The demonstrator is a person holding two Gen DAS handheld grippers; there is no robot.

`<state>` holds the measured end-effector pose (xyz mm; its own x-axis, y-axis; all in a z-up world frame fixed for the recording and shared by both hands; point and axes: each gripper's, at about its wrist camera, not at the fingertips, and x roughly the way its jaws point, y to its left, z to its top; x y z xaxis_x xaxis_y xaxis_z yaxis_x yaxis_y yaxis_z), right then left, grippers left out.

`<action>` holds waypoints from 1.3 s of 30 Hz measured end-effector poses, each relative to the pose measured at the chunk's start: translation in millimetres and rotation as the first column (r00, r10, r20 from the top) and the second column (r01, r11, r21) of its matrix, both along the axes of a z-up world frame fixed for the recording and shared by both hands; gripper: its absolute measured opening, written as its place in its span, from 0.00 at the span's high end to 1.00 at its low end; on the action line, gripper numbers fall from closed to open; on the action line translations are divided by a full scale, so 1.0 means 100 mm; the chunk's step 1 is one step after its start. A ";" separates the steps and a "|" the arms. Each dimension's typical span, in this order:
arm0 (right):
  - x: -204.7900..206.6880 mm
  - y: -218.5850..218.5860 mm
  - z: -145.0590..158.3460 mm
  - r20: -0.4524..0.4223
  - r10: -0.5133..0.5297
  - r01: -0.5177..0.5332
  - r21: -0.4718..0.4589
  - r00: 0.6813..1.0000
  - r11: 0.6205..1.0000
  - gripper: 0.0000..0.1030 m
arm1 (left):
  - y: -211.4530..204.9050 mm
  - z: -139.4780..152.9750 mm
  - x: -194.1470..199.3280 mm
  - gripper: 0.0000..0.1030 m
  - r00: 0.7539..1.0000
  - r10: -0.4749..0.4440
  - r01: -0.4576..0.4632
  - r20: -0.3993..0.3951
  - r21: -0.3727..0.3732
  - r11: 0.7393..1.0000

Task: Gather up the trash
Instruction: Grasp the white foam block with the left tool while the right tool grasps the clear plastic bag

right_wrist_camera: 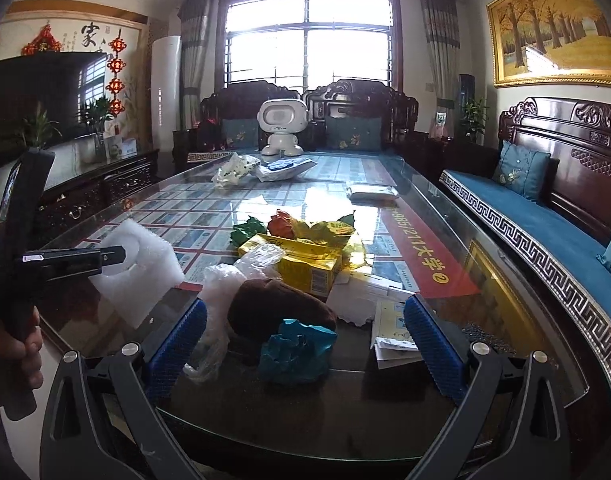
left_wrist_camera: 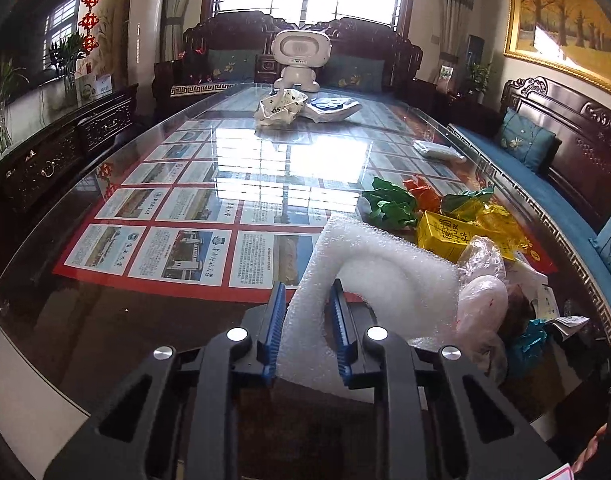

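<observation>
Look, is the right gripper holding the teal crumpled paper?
No, the right gripper is wide open, its blue fingers apart on either side of the teal crumpled paper.

Glass-topped table (right_wrist_camera: 485, 248), printed photo sheets under the glass. Near end: trash cluster of yellow box (right_wrist_camera: 301, 260), green wrapper (right_wrist_camera: 247, 230), orange wrapper (right_wrist_camera: 281, 222), clear plastic bag (right_wrist_camera: 221, 288), brown lump (right_wrist_camera: 273, 308), teal crumple (right_wrist_camera: 295, 350), papers (right_wrist_camera: 393, 340). Far end: white toy robot (right_wrist_camera: 281, 128), patterned bag (right_wrist_camera: 233, 170).

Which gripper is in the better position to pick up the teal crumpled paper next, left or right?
Right. The right gripper is open, and the teal crumpled paper lies between its fingers. The left gripper is shut on the white foam sheet, off to the left of the trash pile.
</observation>
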<state>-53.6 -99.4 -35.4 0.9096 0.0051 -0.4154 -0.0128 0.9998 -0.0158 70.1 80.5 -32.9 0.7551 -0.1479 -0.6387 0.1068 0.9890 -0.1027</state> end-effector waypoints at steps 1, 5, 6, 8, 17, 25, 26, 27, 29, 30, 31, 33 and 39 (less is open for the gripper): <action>0.00 0.04 -0.01 0.003 0.023 -0.023 0.003 1.000 1.000 0.08 | 0.00 0.01 -0.02 0.77 1.000 -0.003 0.003 0.005 -0.001 1.000; 0.04 0.23 -0.06 0.012 0.121 -0.121 0.016 0.993 0.992 0.11 | 0.00 0.02 -0.06 0.77 1.000 -0.017 0.017 0.015 -0.002 1.000; 0.07 0.29 -0.07 0.013 0.148 -0.148 0.018 0.989 0.989 0.15 | 0.00 0.02 -0.06 0.77 1.000 -0.016 0.016 0.017 -0.001 1.000; 0.19 0.40 -0.08 0.004 0.184 -0.184 0.001 0.983 0.983 0.24 | 0.01 0.03 -0.07 0.77 1.000 -0.015 0.016 0.018 -0.006 1.000; 0.84 0.50 -0.19 -0.072 0.253 -0.247 0.075 0.965 0.966 0.48 | 0.11 0.00 -0.04 0.77 1.000 -0.021 0.022 0.019 -0.020 1.000; 1.09 0.49 -0.28 -0.143 0.222 -0.214 0.065 0.965 0.975 0.47 | 0.09 -0.01 -0.01 0.77 0.999 -0.039 0.040 0.022 -0.029 0.999; 1.11 0.48 -0.29 -0.143 0.215 -0.209 0.060 0.966 0.976 0.44 | 0.08 -0.02 0.00 0.77 0.999 -0.042 0.043 0.021 -0.028 0.999; 1.13 0.47 -0.31 -0.142 0.208 -0.203 0.051 0.968 0.978 0.42 | 0.07 -0.02 0.00 0.77 0.999 -0.046 0.047 0.021 -0.029 0.998; 1.17 0.46 -0.30 -0.141 0.193 -0.190 0.031 0.971 0.981 0.40 | 0.06 -0.03 0.00 0.77 0.998 -0.052 0.052 0.019 -0.031 0.998; 1.21 0.43 -0.31 -0.146 0.192 -0.189 0.034 0.970 0.981 0.40 | 0.06 -0.04 0.00 0.77 0.998 -0.053 0.053 0.018 -0.031 0.998; 1.25 0.41 -0.32 -0.159 0.194 -0.189 0.043 0.968 0.981 0.41 | 0.05 -0.04 0.00 0.77 0.998 -0.055 0.055 0.018 -0.031 0.998; 1.31 0.38 -0.36 -0.192 0.196 -0.186 0.067 0.962 0.980 0.51 | 0.04 -0.04 0.00 0.77 0.998 -0.055 0.055 0.018 -0.032 0.998; 1.29 0.34 -0.35 -0.187 0.239 -0.222 0.107 0.953 0.969 0.65 | 0.05 -0.04 0.01 0.77 0.999 -0.050 0.051 0.012 -0.032 0.998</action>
